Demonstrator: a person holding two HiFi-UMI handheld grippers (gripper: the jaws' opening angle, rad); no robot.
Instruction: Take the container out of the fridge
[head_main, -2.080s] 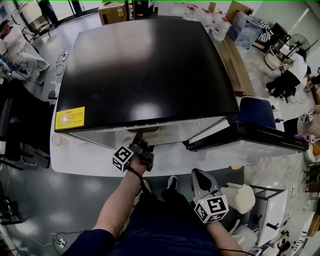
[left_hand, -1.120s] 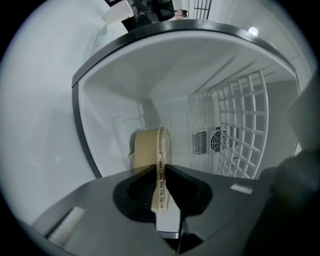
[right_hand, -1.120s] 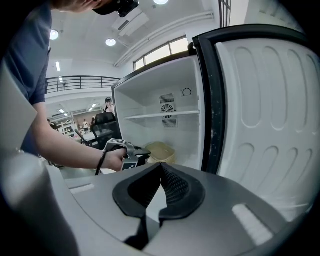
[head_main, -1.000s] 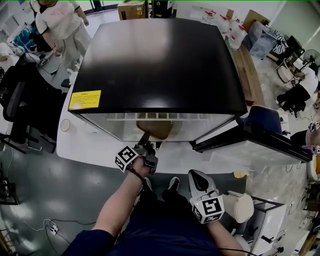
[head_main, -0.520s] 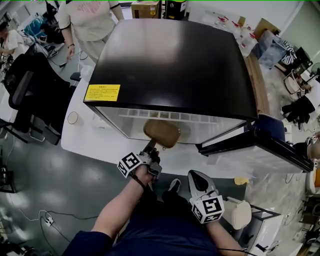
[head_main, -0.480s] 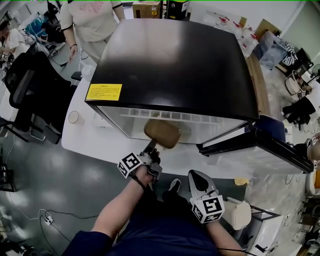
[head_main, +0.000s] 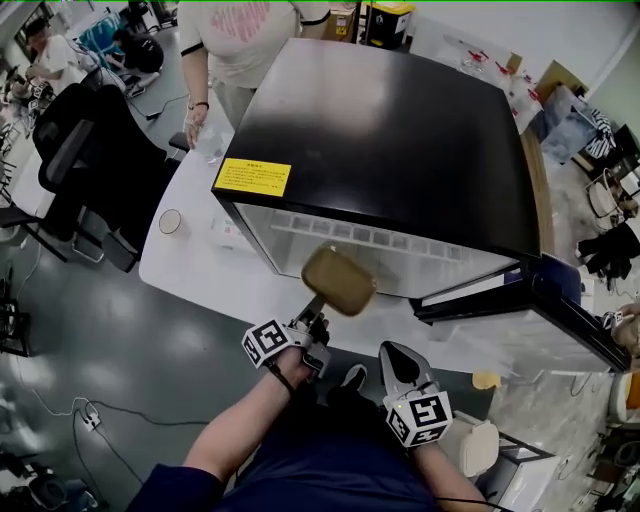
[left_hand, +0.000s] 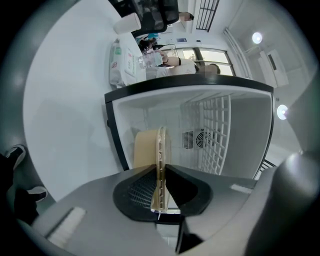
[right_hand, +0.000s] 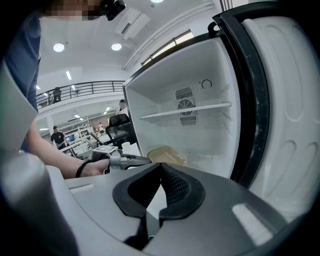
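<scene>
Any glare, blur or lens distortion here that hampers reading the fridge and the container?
Head view: soft sheen on the glossy black fridge top, tan plastic container sharp. Left gripper view: heavy fisheye bend, dark corners; the left hand-held gripper pinches the container's rim edge-on, legible. Right gripper view: bright ceiling lamps, no washout; white fridge interior evenly lit.

Tan container (head_main: 340, 281); black fridge (head_main: 400, 130), white inside; yellow sticker (head_main: 255, 177).

Left tool (head_main: 317, 304) gripping, right tool (head_main: 393, 353) closed
</scene>
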